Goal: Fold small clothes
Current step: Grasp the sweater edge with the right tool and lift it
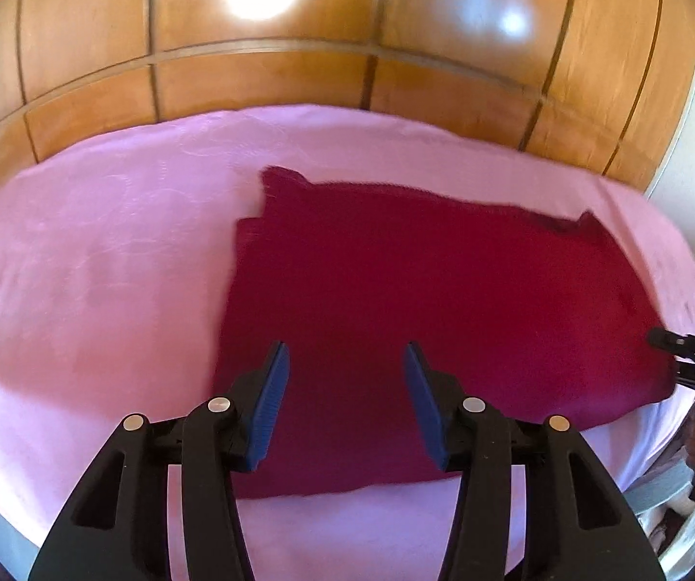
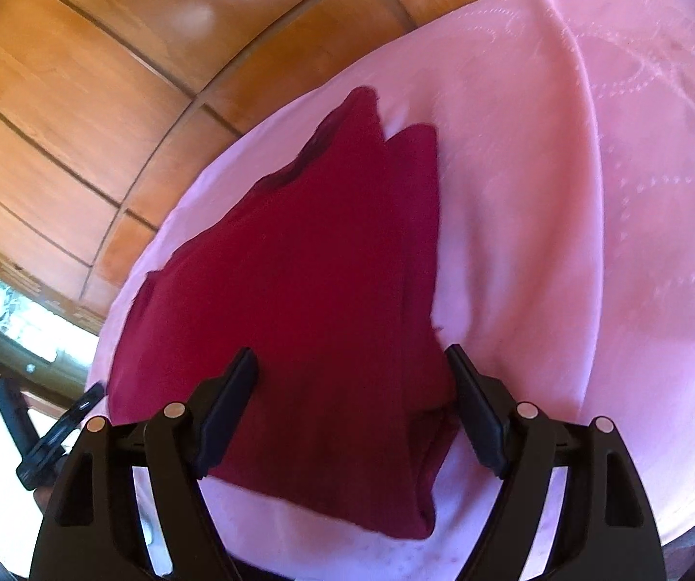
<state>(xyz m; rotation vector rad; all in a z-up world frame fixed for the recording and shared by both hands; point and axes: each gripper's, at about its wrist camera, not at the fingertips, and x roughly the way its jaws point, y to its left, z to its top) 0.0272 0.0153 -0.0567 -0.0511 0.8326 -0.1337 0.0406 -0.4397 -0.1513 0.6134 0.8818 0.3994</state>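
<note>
Left wrist view: left gripper spread wide over the folded maroon garment on the pink bed; right gripper spread too, holding nothing.

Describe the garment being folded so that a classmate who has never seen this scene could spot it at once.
Find the pink bed cover in front of the wooden panelled wall. On it lies the dark red garment, flat and partly folded, the only dark cloth there.
</note>
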